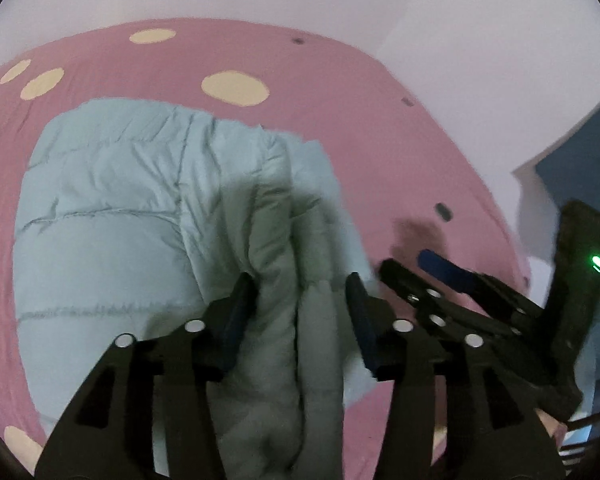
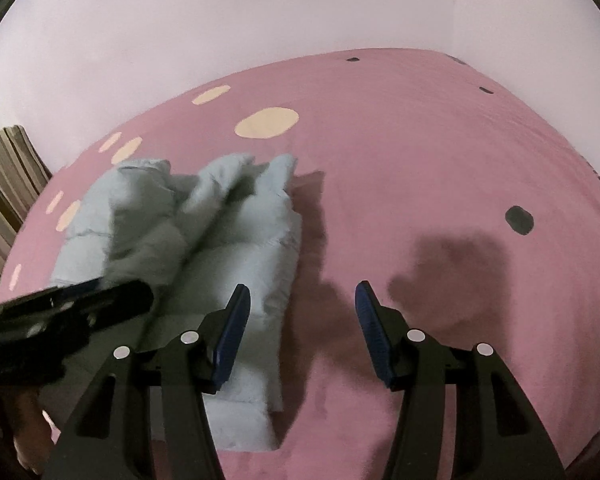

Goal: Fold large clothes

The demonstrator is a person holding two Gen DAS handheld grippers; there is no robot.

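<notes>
A puffy light blue jacket [image 1: 140, 216] lies on a bed with a pink sheet [image 1: 340, 92]. The sheet has big cream dots [image 1: 235, 87] and small dark dots [image 2: 519, 220] on it. The jacket is bunched up, with soft folds and stitched lines across it. It sits on the side of the bed where the cream dots are, and the dark dots are well apart from it. A pale wall [image 2: 260, 20] stands behind the bed.

The left gripper [image 1: 300, 292] hangs over the jacket and points down at it. Its fingers [image 1: 240, 312] are spread apart. A thick fold of the jacket runs up between them, but the pads do not squeeze it, and there is a gap on each side.

The right gripper [image 2: 300, 300] is just beside the jacket, over the edge that faces the bare pink sheet. Its fingers [image 2: 370, 320] are spread too, and they pinch nothing. One finger is over the edge of the jacket and the other is over the sheet. Dark shadows fall on the sheet next to the jacket.

In the left wrist view, the right gripper shows beside the jacket with a small green light [image 1: 597, 261] on it. In the right wrist view, the left gripper shows over the jacket on the side away from the dark dots. A striped brown thing [image 2: 8, 184] stands past the bed on that side.
</notes>
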